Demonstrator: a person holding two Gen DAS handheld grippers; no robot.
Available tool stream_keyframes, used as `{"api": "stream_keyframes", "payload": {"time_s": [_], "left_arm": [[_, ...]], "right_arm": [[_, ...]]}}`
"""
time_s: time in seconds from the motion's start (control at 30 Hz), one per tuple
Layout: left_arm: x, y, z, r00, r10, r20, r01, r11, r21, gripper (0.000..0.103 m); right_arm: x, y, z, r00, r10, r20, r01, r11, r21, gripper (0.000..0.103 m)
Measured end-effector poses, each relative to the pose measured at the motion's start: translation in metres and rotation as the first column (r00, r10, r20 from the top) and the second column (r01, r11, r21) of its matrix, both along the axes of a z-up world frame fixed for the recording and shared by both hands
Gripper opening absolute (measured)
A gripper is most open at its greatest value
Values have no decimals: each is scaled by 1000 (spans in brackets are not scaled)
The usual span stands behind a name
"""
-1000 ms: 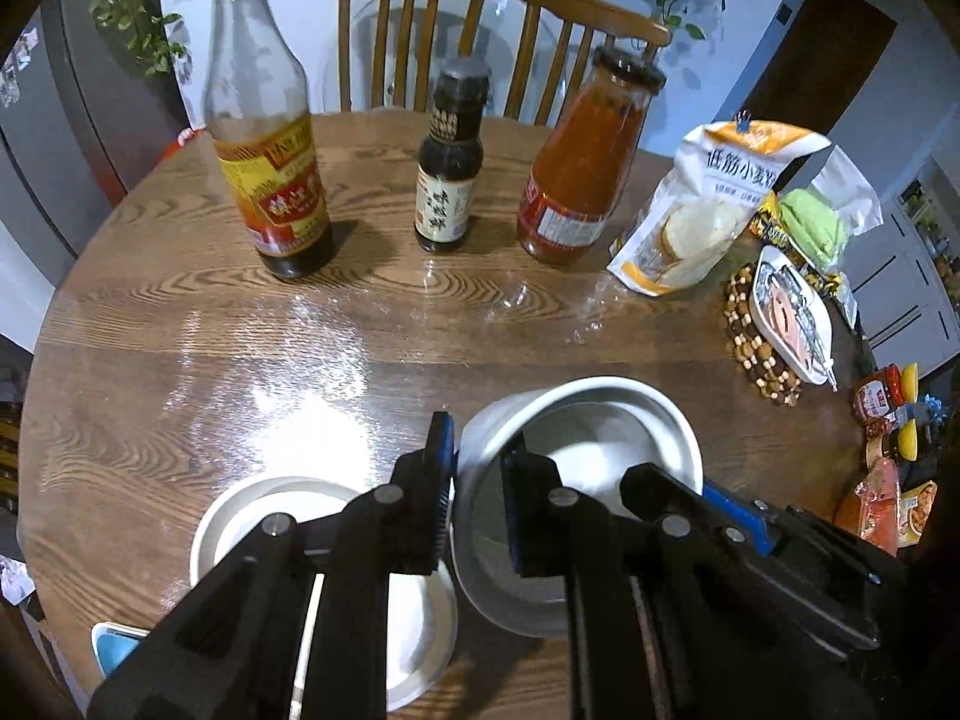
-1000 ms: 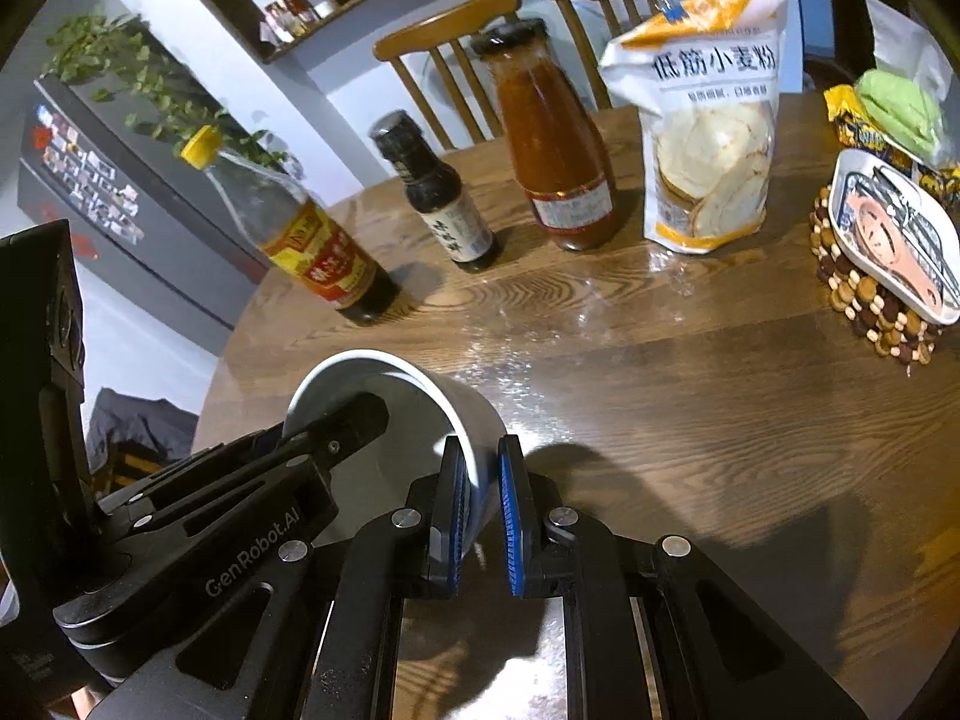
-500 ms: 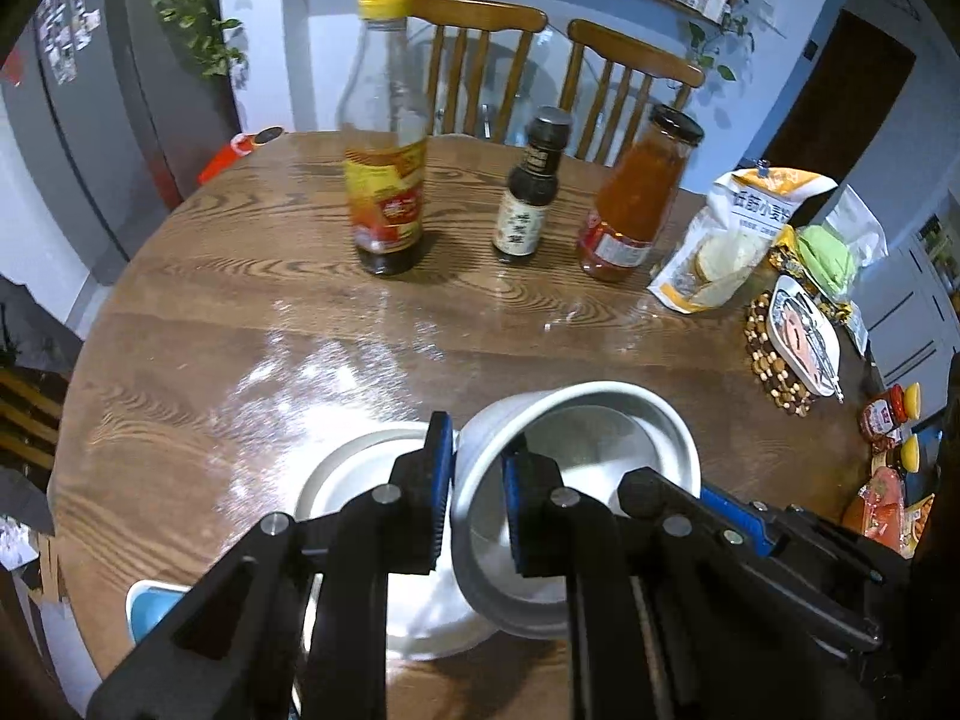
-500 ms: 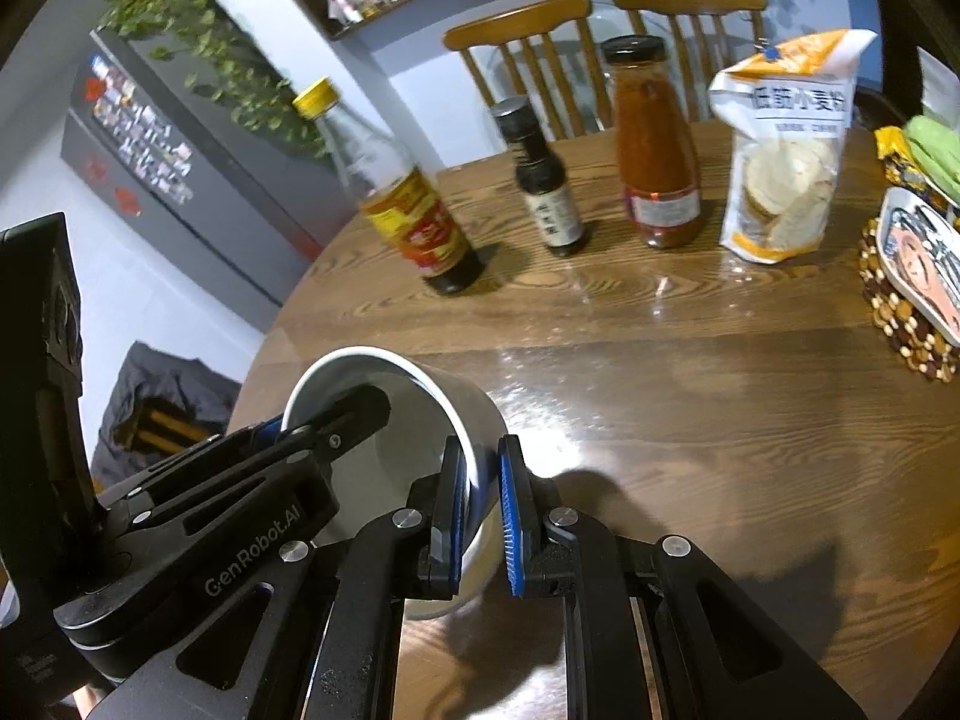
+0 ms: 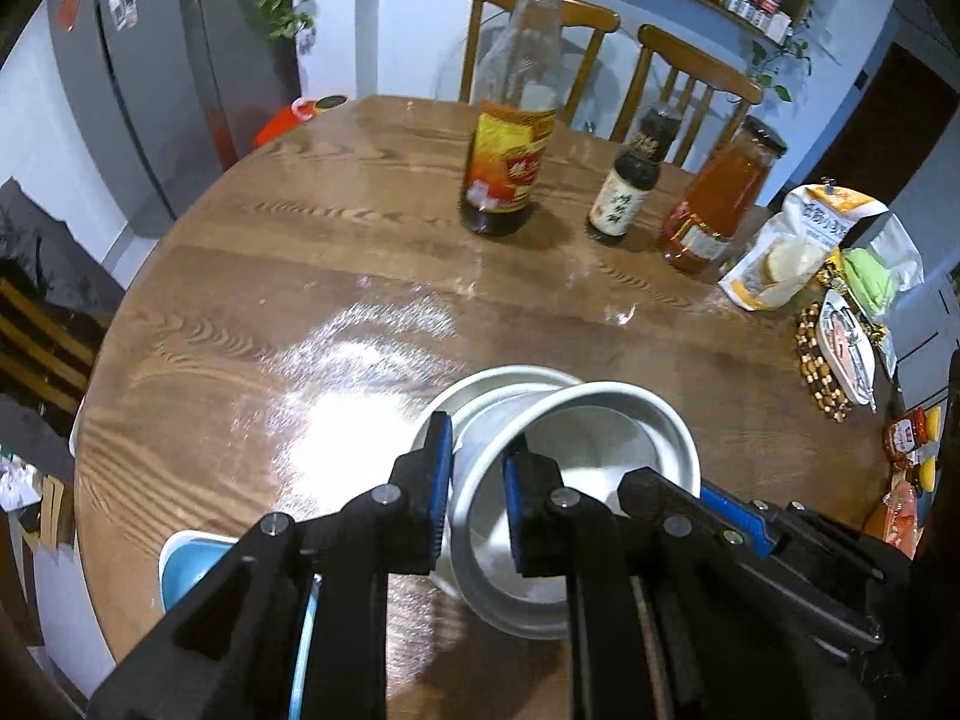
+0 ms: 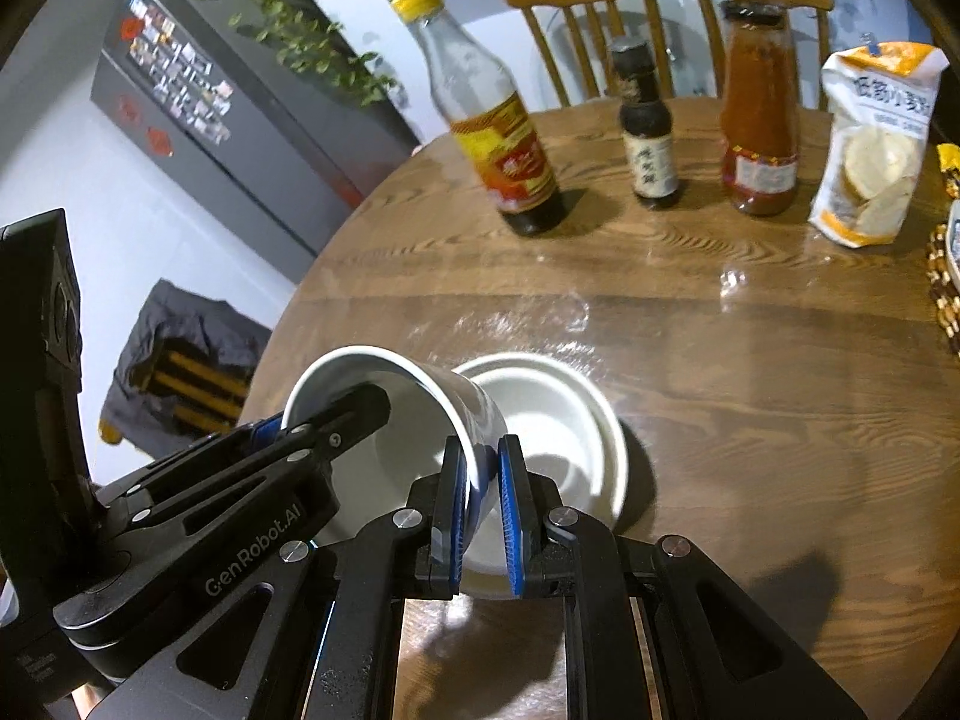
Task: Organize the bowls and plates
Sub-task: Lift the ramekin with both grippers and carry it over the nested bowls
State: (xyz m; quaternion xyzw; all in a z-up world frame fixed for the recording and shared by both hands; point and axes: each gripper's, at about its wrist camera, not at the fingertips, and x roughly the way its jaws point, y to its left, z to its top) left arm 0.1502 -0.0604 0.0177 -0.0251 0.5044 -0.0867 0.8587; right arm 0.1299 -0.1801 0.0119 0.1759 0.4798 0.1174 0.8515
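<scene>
A white bowl (image 5: pixel 576 450) (image 6: pixel 390 414) is held tilted in the air by both grippers. My left gripper (image 5: pixel 477 501) is shut on its left rim. My right gripper (image 6: pixel 480 501) is shut on its right rim; one of its fingers (image 5: pixel 732 516) shows in the left wrist view. A white plate (image 6: pixel 552 420) lies on the round wooden table (image 6: pixel 750 390) just under and beyond the bowl; its far edge (image 5: pixel 504 375) shows in the left wrist view. A blue-and-white dish (image 5: pixel 192 564) sits at the table's near left edge.
At the back stand a yellow-capped bottle (image 5: pixel 510 138), a small dark bottle (image 5: pixel 627 186), a red sauce jar (image 5: pixel 714 204) and a flour bag (image 5: pixel 792 246). A dish on a beaded mat (image 5: pixel 840 354) and snack packets sit right. Two chairs (image 6: pixel 600 30) stand behind.
Both grippers have lifted the bowl and carried it left, from beside the plate to over it. The camera views have pulled back and up from the table.
</scene>
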Motion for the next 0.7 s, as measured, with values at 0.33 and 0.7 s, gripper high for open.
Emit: {"api": "stream_keyframes", "payload": {"time_s": [0.33, 0.7], "left_arm": [[2, 3, -25, 999, -3, -53, 2, 1000, -11, 15], [7, -2, -40, 996, -27, -83, 26, 1000, -15, 16]], "right_arm": [[2, 4, -21, 999, -4, -54, 4, 1000, -4, 15], [4, -1, -34, 995, -28, -92, 27, 1000, -9, 15]]}}
